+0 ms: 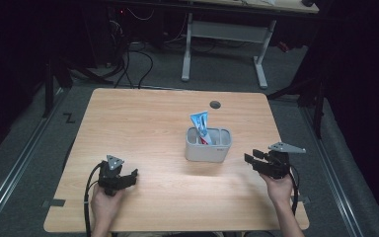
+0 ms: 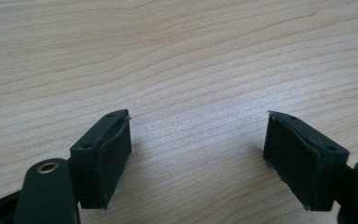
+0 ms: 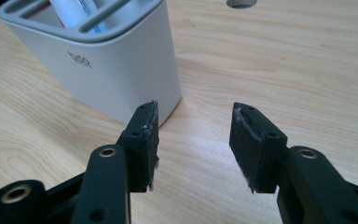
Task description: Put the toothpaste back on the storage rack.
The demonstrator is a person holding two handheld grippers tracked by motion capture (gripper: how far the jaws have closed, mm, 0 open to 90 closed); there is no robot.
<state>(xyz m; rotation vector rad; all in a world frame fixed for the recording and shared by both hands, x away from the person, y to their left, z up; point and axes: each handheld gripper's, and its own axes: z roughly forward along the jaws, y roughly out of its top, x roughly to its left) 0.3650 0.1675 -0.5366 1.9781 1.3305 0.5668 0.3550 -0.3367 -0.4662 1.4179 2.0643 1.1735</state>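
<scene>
Now | white holder [image 1: 208, 150]: slotted top | blue-white tube [image 1: 200, 124]: upright inside

We count one white holder [image 1: 208, 146] on one table [image 1: 143, 118] — one toothpaste tube [image 1: 200, 126] inside — and two grippers: left gripper [image 1: 130, 176], right gripper [image 1: 250, 159].

White slotted holder [image 1: 208, 151] mid-table, blue-white tube [image 1: 200, 123] upright inside

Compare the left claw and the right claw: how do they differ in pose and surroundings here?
The left claw sits low at the table's near left, while the right claw is at the right, pointing toward the white holder. The left claw's own view shows bare wood between its jaws; the right claw's view shows the holder with its toothpaste tube just ahead. Both are open and hold nothing.
</scene>
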